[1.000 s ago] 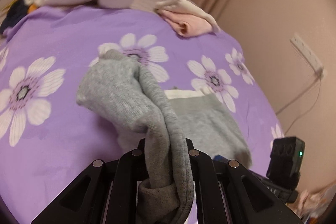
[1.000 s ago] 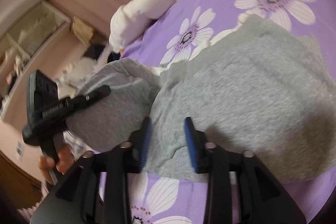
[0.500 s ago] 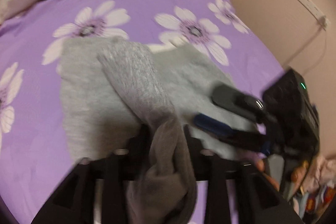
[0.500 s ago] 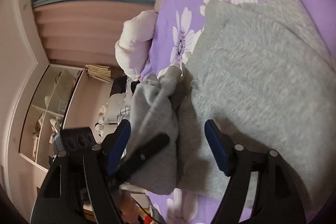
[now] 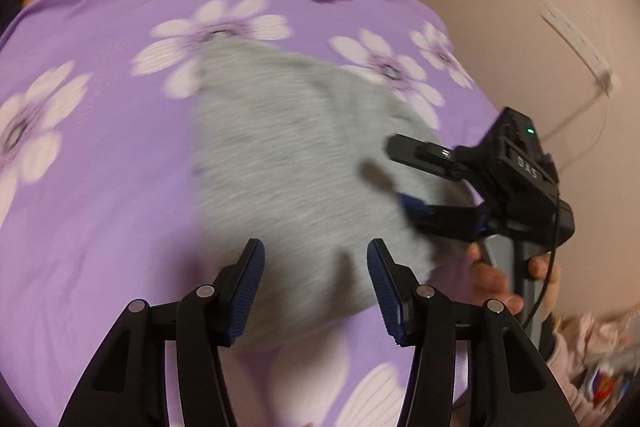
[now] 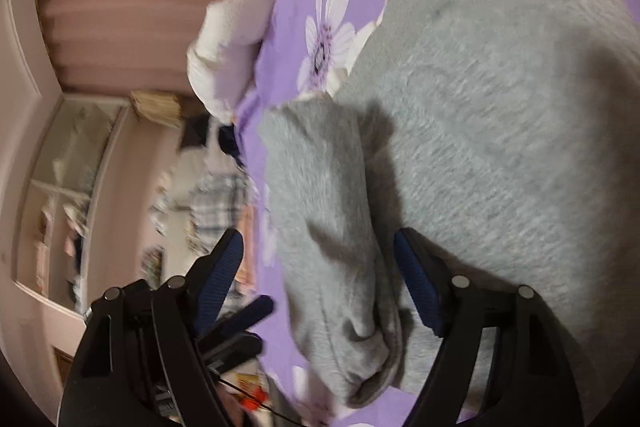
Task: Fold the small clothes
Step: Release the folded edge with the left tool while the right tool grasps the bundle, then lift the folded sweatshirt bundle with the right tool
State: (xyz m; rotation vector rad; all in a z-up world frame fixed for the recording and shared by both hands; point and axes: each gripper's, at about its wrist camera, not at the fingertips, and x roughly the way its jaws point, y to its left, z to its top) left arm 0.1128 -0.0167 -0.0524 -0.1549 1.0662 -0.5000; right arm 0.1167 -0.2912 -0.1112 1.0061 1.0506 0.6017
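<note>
Presently both claws stand released, the left claw [image 5: 316,291] opening, right claw [image 6: 320,291] astride the grey garment's [image 5: 296,163] loose fold, which risks snagging and unfolding.

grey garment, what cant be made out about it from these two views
- Left wrist view: motion blur smears the grey garment; its folds and edges are unreadable.
- Its right edge is hidden behind the right gripper.
- Right wrist view: the garment runs past the right frame edge.
- What kind of clothing it is: cannot tell.
</note>
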